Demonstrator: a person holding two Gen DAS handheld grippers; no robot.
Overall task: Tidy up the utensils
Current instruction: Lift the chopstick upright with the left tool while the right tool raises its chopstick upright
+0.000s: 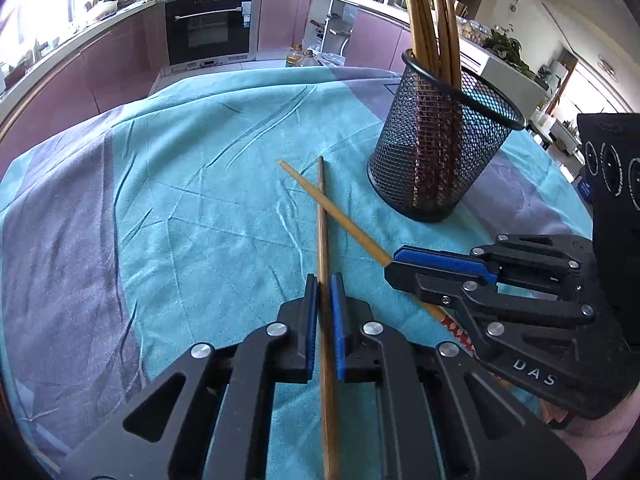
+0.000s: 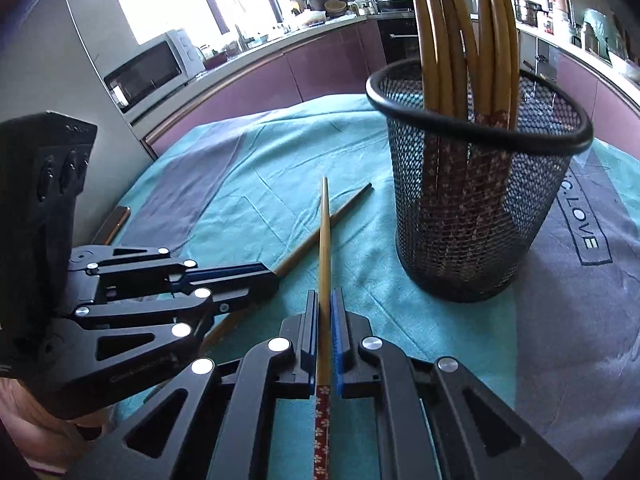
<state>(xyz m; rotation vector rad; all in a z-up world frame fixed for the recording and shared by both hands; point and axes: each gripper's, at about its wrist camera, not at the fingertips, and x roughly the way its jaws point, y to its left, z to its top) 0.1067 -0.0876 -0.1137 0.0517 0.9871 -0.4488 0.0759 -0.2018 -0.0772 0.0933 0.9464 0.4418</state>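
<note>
teal and grey-violet cloth (image 1: 192,184) covers a round counter in a kitchen. two handheld grippers, each carried by a person, work side by side low over it. the left gripper (image 1: 325,280) is pinching a darker brown chopstick (image 1: 321,220) between its blue-faced fingers (image 1: 338,320), pressed tight on the shaft. the right gripper (image 2: 325,296) is likewise pinching a paler chopstick (image 2: 324,232), gripped just above its red flower-patterned handle end.

both sticks point forward, away from the person, along the line of the gripper that holds them, and the two cross a little short of their far tips, the paler one lying over the darker. whether the tips touch the cloth cannot be told.

a black wire-mesh cup (image 2: 476,216) stands upright on the cloth ahead and to the right, already holding a sheaf of matching chopsticks (image 2: 452,40) with handles down. it lies nearer the right gripper (just beyond and right of its stick's tip) and further from the left.

the likely next move is to lift each stick, tip it upright and drop it into the cup; the right hand has the shorter path, and the crossing means the upper, paler stick should go first.
</note>
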